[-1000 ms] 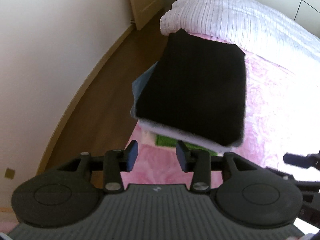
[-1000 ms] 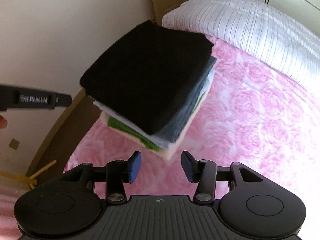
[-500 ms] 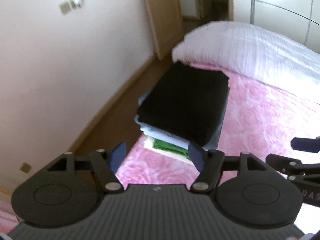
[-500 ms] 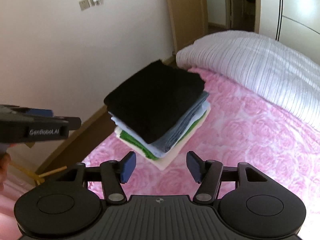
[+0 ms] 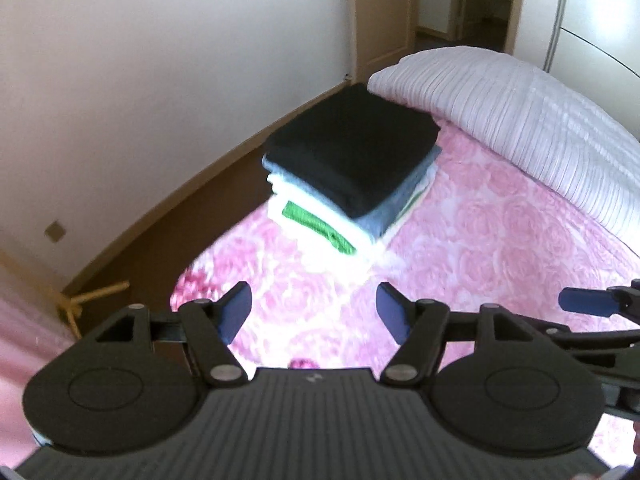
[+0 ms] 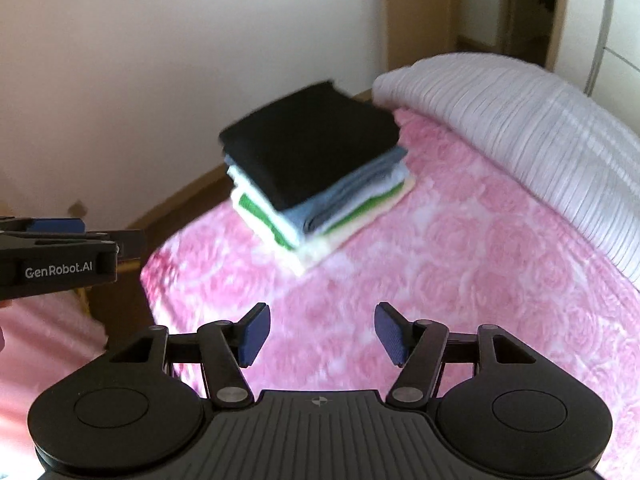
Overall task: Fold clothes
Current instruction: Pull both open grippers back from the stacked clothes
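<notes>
A neat stack of folded clothes [image 5: 352,168] lies near the far left corner of the pink rose-patterned bedspread [image 5: 480,248]. A black piece is on top, with blue, white, green and cream pieces under it. It also shows in the right wrist view [image 6: 316,164]. My left gripper [image 5: 314,316] is open and empty, well back from the stack above the bedspread. My right gripper [image 6: 320,334] is open and empty too, also well short of the stack. Each gripper shows at the edge of the other's view.
A white ribbed duvet [image 5: 520,116] is bunched along the far right of the bed. The bed's left edge drops to a wooden floor [image 5: 168,232] by a white wall. A wooden door [image 5: 384,12] stands behind.
Both grippers have pulled back and away from the stack, which now looks smaller and farther. Both jaws have opened wider. The stack has not moved.
</notes>
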Demonstrator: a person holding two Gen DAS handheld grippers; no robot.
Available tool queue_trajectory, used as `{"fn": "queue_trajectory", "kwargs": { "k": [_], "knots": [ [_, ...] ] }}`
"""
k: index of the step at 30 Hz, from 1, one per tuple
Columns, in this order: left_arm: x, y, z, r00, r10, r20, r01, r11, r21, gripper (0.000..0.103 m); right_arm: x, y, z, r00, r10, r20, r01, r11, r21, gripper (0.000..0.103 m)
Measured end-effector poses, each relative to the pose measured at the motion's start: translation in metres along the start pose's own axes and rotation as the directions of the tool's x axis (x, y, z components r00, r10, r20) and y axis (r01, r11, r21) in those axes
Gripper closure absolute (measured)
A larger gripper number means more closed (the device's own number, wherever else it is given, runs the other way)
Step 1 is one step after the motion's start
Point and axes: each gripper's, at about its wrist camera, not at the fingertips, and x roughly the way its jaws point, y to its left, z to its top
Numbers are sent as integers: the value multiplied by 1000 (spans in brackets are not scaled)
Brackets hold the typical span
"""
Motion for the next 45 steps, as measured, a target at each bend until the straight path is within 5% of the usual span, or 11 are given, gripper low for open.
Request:
{"fn": "queue_trajectory", "kwargs": {
  "k": [9, 16, 45],
  "knots": [
    [-30, -27, -42, 998, 59, -19, -60, 994, -87, 37, 3, -21, -23, 996, 24, -87, -29, 998, -64, 41],
    [-35, -46, -44, 997, 73, -12, -74, 989, -125, 37, 5, -30, -20, 994, 18, -105, -31, 991, -129, 41],
    [48, -81, -4, 987, 104, -122, -127, 972, -197, 37, 81, -76, 50, 979, 52, -197, -95, 971, -218, 41]
  ]
}}
